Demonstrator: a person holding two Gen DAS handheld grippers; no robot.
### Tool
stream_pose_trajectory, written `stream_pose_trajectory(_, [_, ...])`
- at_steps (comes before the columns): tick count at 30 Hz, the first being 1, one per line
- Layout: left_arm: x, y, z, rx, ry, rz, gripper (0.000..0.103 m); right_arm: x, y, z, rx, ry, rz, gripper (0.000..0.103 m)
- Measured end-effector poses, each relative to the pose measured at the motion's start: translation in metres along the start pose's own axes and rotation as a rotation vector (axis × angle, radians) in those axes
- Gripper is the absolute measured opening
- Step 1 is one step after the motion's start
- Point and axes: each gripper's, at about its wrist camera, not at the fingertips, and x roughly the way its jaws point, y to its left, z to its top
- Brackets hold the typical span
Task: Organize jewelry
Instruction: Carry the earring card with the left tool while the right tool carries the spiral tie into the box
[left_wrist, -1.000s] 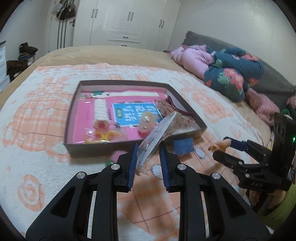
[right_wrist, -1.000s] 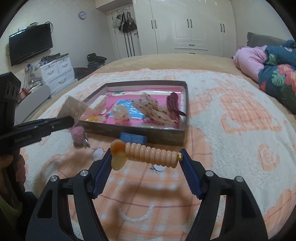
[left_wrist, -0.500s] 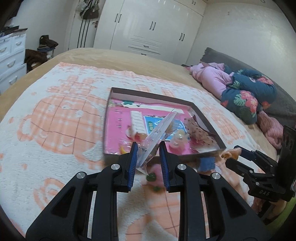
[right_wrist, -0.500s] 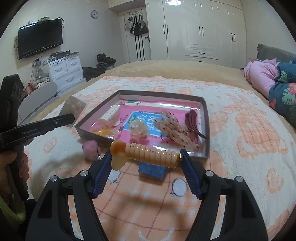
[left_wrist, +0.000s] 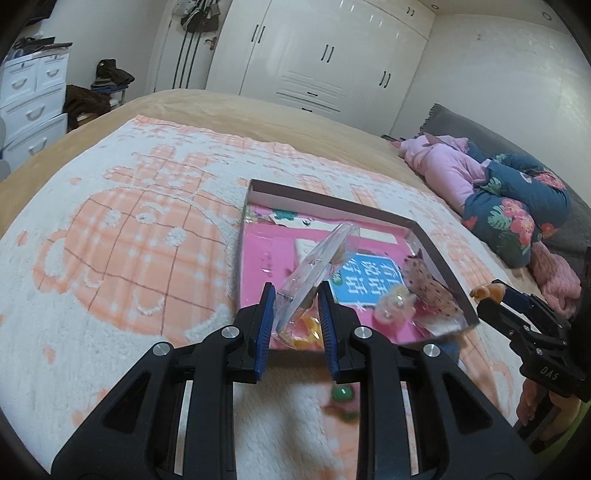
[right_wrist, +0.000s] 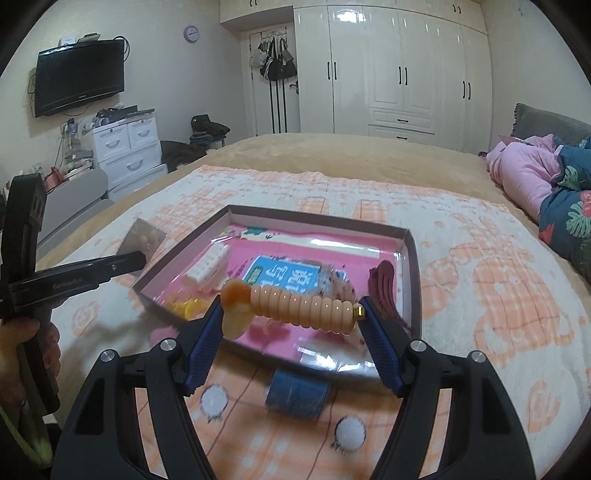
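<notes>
Our left gripper is closed on a clear plastic bag. Our right gripper clamps a peach bead bracelet crosswise between its jaws. The tray lies just beyond both jaws.

Left gripper pinches clear plastic pouch, hovering at near edge of shallow pink-lined cardboard tray; right gripper far right.
</notes>
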Motion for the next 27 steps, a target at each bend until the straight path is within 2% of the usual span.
stream_pose_trajectory(18, [0.055, 0.004, 0.028, -0.02, 0.032, 0.033, 0.016, 0.052, -0.032, 0.016, 0.011, 0.046, -0.09, 0.069])
stream_pose_trajectory(27, [0.07, 0.004, 0.024, -0.015, 0.058, 0.048, 0.017, 0.075, -0.038, 0.012, 0.026, 0.1, -0.091, 0.069])
